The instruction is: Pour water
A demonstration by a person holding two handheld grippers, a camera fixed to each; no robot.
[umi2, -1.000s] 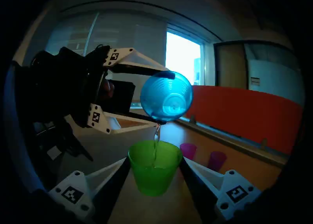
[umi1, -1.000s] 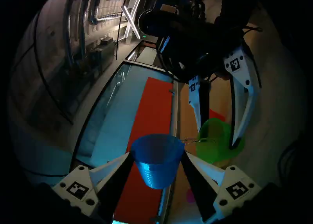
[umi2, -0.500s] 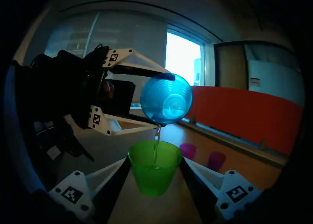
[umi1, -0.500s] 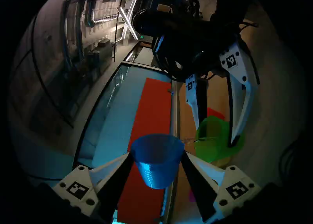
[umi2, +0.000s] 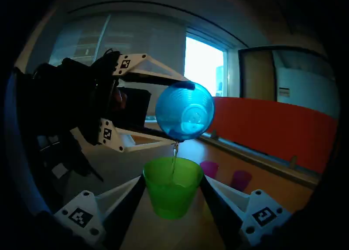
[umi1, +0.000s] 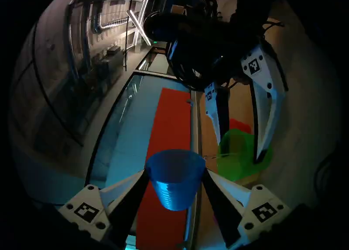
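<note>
Wooden desk point(umi2: 220, 153) below, and up close the right gripper point(umi2: 173, 180) pinches the green cup point(umi2: 173, 193) upright between both fingers. Just above, the left gripper point(umi2: 185, 112) clamps the blue cup point(umi2: 185, 104), tipped on its side, and a thin stream of water point(umi2: 174, 156) drops into the green one. Beyond, two small purple cups point(umi2: 210, 167) stand before a red partition point(umi2: 279, 128) and a bright window point(umi2: 204, 66).
</note>
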